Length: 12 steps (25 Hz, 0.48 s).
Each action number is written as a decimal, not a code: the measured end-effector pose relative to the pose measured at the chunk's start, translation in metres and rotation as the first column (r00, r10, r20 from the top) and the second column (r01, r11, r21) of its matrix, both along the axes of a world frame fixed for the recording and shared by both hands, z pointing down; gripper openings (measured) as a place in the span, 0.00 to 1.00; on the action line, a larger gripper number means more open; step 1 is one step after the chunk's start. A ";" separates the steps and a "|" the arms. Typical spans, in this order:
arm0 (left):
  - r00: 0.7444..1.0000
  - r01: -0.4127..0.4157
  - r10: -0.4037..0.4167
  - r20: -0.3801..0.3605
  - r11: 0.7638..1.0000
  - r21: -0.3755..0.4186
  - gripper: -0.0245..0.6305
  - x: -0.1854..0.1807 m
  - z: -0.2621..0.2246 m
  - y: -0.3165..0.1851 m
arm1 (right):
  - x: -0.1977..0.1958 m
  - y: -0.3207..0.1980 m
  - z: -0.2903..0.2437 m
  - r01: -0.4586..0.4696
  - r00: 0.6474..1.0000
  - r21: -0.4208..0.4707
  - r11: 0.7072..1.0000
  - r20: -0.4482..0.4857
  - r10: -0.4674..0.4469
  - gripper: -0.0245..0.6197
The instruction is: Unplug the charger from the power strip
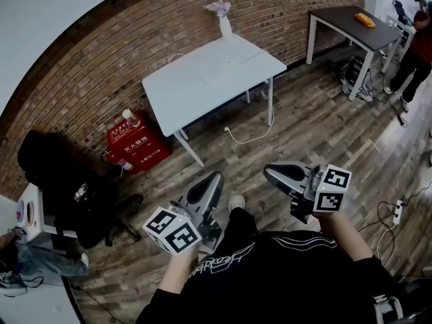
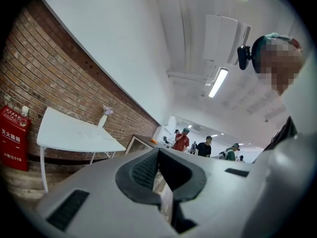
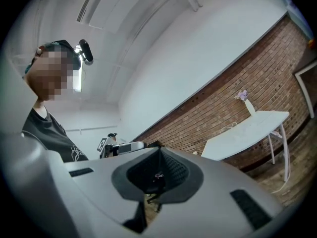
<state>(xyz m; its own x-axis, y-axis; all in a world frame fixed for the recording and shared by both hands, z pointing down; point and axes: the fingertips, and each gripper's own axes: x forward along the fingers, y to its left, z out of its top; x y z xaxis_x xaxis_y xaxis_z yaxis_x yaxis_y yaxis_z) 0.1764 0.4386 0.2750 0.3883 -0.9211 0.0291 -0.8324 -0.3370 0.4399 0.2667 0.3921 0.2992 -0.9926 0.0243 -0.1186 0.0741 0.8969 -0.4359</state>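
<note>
1. Nearest the camera, the person's black printed top (image 1: pixel 270 262) fills the lower frame, with both arms held forward.
2. The left gripper (image 1: pixel 214 177) points ahead at roughly level pitch. Its own view shows the grey ribbed fingers (image 2: pixel 144 171) clenched together with nothing between them.
3. The right gripper (image 1: pixel 267 171) sits beside it, well apart. Its fingers (image 3: pixel 174 170) are likewise clenched and empty.
4. A white shoe (image 1: pixel 236 201) shows between the two grippers on the grey-brown wood plank floor (image 1: pixel 317 127).
5. The task item, a white power strip (image 1: pixel 397 212), lies on the floor at the far right with thin cords around it, well apart from both grippers. Whether a charger sits in it is too small to tell.
6. A loose white cord (image 1: pixel 251 138) lies on the floor by the white rectangular desk (image 1: pixel 202 79).
7. A red cabinet with white lettering (image 1: pixel 138 142) stands against the red brick wall (image 1: pixel 135 39).
8. A white vase of pale purple flowers (image 1: pixel 225 24) stands at the desk's far edge.
9. Farther right stands a dark-topped desk with white legs (image 1: pixel 351 20), with a person in a red top (image 1: pixel 415 46) beyond it.
</note>
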 end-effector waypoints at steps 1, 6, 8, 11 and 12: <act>1.000 -0.004 0.004 -0.005 1.000 -0.003 0.04 -0.008 0.002 -0.010 | -0.007 -0.008 0.003 -0.006 1.000 -0.003 1.000 -0.005 0.006 0.04; 1.000 -0.017 0.017 -0.002 1.000 -0.026 0.04 -0.060 0.013 -0.067 | -0.055 -0.065 0.011 -0.034 0.999 -0.022 0.999 -0.024 0.033 0.04; 1.000 -0.012 0.012 -0.003 0.999 -0.045 0.04 -0.090 0.021 -0.094 | -0.080 -0.092 0.017 -0.047 0.998 -0.040 0.998 -0.037 0.046 0.04; 1.000 -0.012 0.010 -0.029 0.996 -0.083 0.04 -0.139 0.035 -0.136 | -0.124 -0.133 0.032 -0.066 0.995 -0.069 0.995 -0.073 0.061 0.04; 0.999 -0.014 0.010 -0.038 0.995 -0.098 0.04 -0.155 0.040 -0.149 | -0.138 -0.145 0.036 -0.072 0.994 -0.080 0.994 -0.085 0.065 0.04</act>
